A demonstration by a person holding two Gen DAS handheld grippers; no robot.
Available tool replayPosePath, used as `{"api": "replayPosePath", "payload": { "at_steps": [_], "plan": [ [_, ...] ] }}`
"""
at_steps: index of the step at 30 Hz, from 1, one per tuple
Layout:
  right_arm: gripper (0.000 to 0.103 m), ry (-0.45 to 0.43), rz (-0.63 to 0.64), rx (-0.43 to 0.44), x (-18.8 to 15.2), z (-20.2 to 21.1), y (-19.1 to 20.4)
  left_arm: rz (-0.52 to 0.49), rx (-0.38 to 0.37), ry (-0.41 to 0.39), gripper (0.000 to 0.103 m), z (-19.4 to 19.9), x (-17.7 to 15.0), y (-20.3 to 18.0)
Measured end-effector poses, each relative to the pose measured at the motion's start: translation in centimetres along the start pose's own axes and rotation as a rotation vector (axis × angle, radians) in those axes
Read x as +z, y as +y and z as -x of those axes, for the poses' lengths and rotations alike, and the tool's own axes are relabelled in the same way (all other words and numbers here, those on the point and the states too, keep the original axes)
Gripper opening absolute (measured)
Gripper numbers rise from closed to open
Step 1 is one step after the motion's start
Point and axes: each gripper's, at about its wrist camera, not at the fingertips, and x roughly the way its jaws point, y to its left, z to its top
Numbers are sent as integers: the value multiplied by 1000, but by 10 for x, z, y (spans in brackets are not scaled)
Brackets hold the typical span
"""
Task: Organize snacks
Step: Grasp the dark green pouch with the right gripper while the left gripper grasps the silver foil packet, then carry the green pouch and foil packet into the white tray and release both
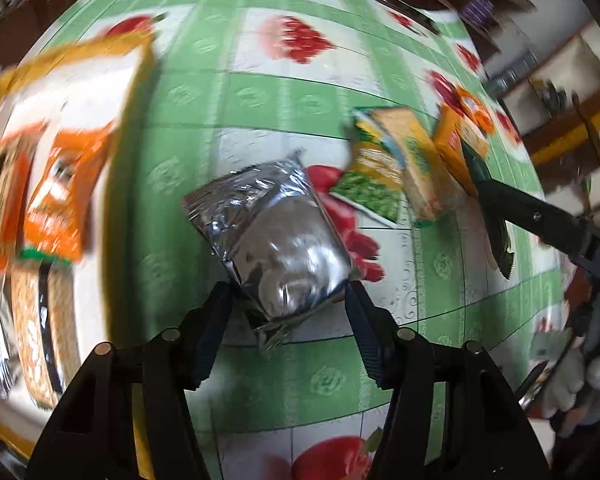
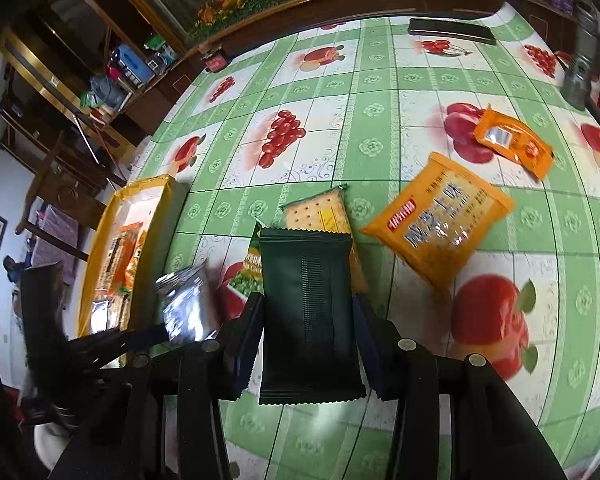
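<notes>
My left gripper (image 1: 288, 300) is shut on a silver foil snack packet (image 1: 276, 236) and holds it above the green fruit-print tablecloth; the packet also shows in the right wrist view (image 2: 184, 304). My right gripper (image 2: 308, 316) is shut on a dark green snack packet (image 2: 308, 316), also seen in the left wrist view (image 1: 496, 216). A yellow tray (image 1: 112, 120) at the left holds orange snack packets (image 1: 60, 200). On the cloth lie a cracker packet (image 2: 316, 212), a large orange packet (image 2: 440, 220) and a small orange packet (image 2: 512, 140).
A green pea snack packet (image 1: 376, 176) lies under the cracker packet. A dark flat object (image 2: 452, 30) lies at the table's far edge and a metal canister (image 2: 580, 68) stands at the far right. Wooden shelves and a chair stand beyond the table's left side.
</notes>
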Motion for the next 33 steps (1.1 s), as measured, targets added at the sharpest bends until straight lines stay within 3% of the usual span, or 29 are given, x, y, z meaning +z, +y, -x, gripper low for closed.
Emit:
{"api": "replayPosePath", "payload": {
  "at_steps": [1, 7, 10, 15, 17, 20, 24, 26, 33],
  "plan": [
    [46, -1, -9, 1, -2, 2, -3, -12, -4, 2, 48, 0, 0, -4],
    [46, -5, -57, 14, -14, 13, -19, 36, -58, -24, 48, 7, 5, -7],
    [46, -3, -78, 23, -20, 14, -24, 89, -81, -36, 56, 7, 13, 0],
    [46, -11, -100, 26, -28, 18, -26, 76, 4, -40, 59, -7, 37, -10],
    [46, -13, -107, 23, -30, 19, -27, 43, 43, -34, 71, -18, 46, -20],
    [46, -12, -112, 22, -33, 21, -27, -29, 104, -29, 77, -31, 49, -33],
    [46, -8, -121, 18, -38, 20, -28, -119, 156, -53, 75, -36, 47, -43],
    [46, -7, -125, 16, -40, 20, -27, -118, 135, -65, 62, -31, 47, -37],
    [46, -11, -108, 24, -38, 18, -8, -31, 0, -98, 62, 8, 38, -7]
  ]
}}
